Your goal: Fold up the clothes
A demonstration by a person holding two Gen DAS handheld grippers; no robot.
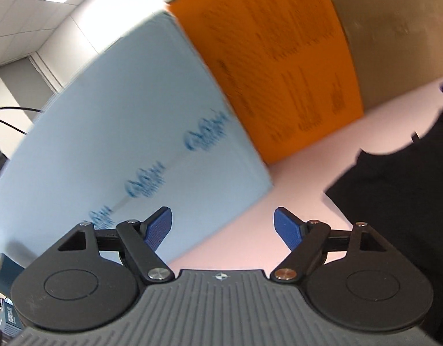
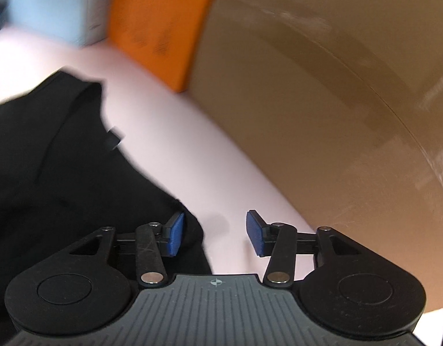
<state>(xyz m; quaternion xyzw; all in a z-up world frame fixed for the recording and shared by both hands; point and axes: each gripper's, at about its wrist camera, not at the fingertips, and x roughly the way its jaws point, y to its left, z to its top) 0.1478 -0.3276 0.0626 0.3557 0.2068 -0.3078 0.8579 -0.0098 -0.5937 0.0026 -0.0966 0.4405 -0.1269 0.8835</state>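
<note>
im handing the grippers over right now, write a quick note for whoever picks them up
Left gripper: open, nothing between the pads, over the pink table.
Right gripper: open, empty, at the edge of the black garment.
Garment lies on the table, in front of the blue box, orange box and cardboard box.
Done: cannot tell how far it is folded.
Left: check the folds, regrip, finish.

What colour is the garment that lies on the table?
Plain black garment, on a pale pink table; best seen from the right wrist.
</note>
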